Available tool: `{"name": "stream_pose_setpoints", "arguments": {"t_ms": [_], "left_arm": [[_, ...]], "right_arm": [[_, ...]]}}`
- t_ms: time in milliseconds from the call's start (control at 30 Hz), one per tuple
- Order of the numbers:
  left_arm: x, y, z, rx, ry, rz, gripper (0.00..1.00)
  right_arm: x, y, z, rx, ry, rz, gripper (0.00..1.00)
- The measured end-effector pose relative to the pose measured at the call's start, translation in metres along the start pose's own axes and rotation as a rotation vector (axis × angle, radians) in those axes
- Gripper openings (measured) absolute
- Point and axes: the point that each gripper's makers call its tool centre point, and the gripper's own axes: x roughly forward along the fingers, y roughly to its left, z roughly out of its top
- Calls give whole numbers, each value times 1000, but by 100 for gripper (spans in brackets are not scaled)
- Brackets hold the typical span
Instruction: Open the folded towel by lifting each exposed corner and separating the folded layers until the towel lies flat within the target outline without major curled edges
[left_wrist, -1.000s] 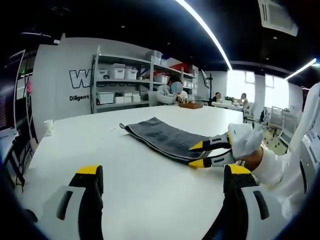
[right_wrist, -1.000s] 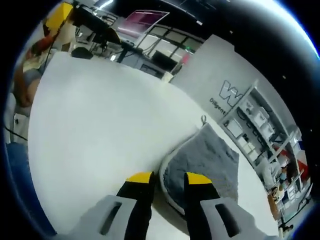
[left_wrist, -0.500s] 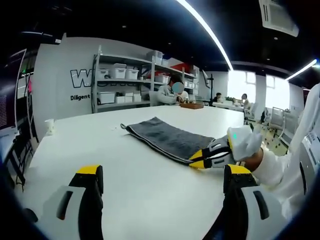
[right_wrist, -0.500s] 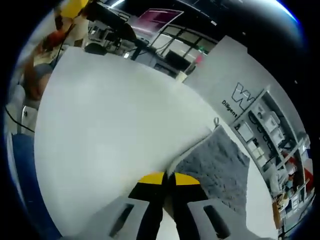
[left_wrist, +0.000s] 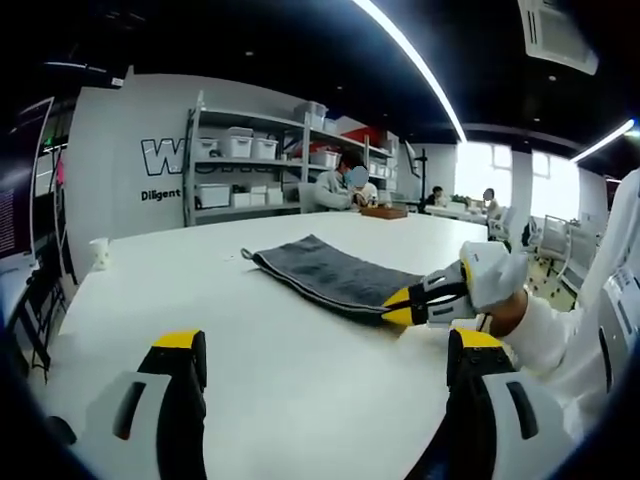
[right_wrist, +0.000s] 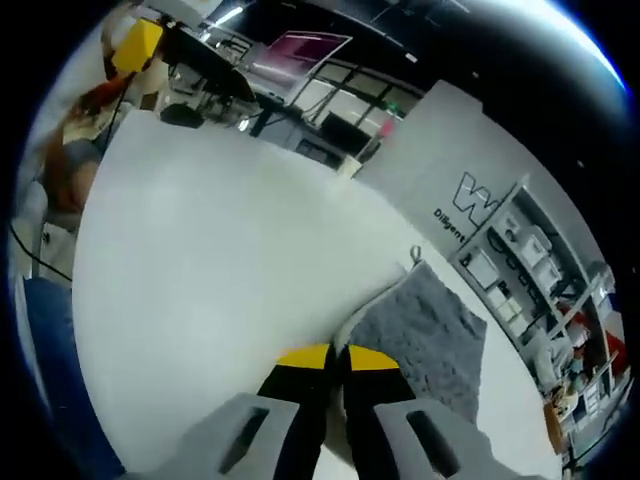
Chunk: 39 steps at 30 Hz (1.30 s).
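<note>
towel (left_wrist: 335, 275): folded on desk (left_wrist: 300, 380), nothing opened yet
right gripper (left_wrist: 398, 307): pinching its 5 o'clock corner
left gripper (left_wrist: 325, 350): open, idle

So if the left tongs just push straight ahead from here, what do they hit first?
Most likely the grey towel on the white table. The left tongs are open and point across bare tabletop toward it, with the right tongs shut on its near corner. Depth is hard to judge in this view.
</note>
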Motion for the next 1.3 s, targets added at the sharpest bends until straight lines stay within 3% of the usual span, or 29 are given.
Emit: {"name": "stream_pose_setpoints", "arguments": {"t_ms": [167, 467, 767, 1300], "left_arm": [[-1, 1, 0, 0, -1, 2, 100], [-1, 0, 0, 1, -5, 3, 100], [-4, 2, 2, 1, -11, 7, 99], [-7, 4, 4, -4, -22, 11, 99]], "right_arm": [[-2, -9, 4, 43, -23, -1, 0], [-10, -34, 11, 212, -101, -3, 0], [-21, -73, 12, 304, -138, -76, 0], [-35, -125, 8, 312, -136, -237, 0]]}}
